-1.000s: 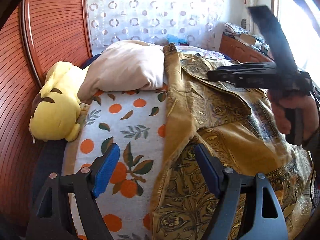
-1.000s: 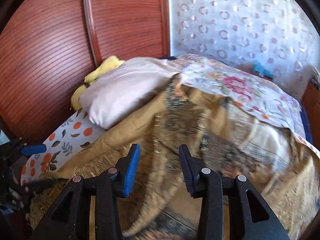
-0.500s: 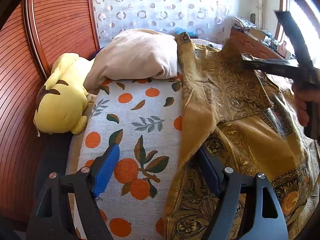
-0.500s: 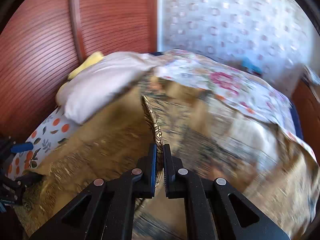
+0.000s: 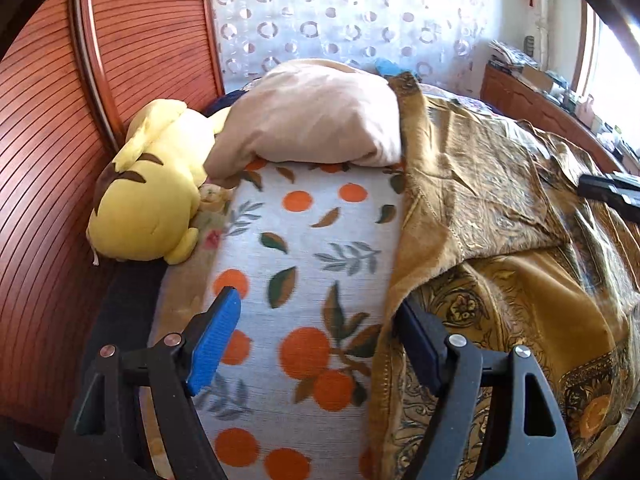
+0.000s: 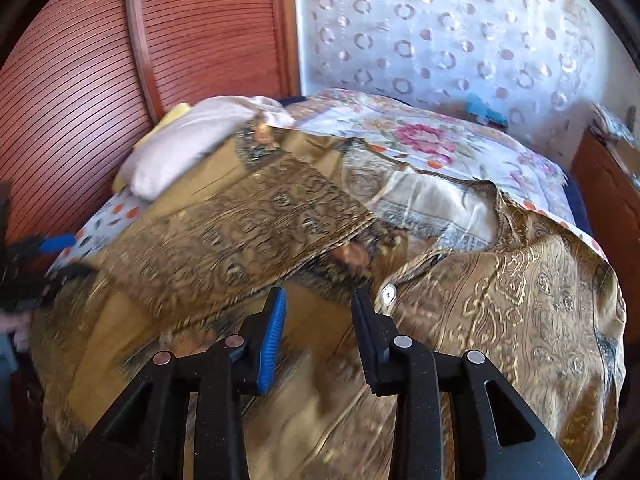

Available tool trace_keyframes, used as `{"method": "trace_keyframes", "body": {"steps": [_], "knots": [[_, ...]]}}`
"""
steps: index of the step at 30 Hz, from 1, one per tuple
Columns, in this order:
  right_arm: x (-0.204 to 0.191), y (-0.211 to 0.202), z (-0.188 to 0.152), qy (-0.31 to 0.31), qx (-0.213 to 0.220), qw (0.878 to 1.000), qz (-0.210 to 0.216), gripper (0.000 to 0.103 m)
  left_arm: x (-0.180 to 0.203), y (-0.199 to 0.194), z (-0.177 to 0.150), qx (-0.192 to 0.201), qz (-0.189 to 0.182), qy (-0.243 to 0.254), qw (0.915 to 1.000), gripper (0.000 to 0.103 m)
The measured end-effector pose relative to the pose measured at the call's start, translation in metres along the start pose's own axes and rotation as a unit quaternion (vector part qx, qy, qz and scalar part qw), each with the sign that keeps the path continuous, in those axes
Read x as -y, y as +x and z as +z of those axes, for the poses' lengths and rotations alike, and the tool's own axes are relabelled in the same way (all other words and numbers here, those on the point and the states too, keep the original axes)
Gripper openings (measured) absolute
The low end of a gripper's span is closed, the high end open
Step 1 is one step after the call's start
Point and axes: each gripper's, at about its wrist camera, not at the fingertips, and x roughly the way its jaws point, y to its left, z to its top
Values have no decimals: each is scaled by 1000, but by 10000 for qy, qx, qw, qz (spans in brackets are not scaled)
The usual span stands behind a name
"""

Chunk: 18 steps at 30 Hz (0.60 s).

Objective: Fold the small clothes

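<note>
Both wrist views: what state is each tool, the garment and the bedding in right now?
Left tool: open, right finger under the garment edge.
Right tool: open, holding nothing.
Gold patterned garment: spread out, one flap folded over.
Beige pillow: lying flat.
Yellow plush toy: lying against the headboard.

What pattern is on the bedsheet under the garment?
Oranges and leaves on pale grey bedsheet; clearest in the left wrist view.

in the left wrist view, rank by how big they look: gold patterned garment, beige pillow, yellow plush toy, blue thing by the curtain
1. Gold patterned garment, largest, though it lies nearest the camera.
2. Beige pillow.
3. Yellow plush toy, close to the pillow, partly hidden beneath it, so that order is unsure.
4. Small blue object, smallest and farthest.
</note>
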Motion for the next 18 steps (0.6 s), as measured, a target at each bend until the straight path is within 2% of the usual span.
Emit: {"method": "trace_keyframes", "body": {"steps": [8, 18], "knots": [[1, -30, -26, -56, 166, 9997, 150, 35, 14, -36, 4, 472, -203, 179, 9985, 78], [25, -75, -58, 334, 581, 9977, -92, 35, 81, -71, 24, 1094, -754, 760, 9882, 78]]}}
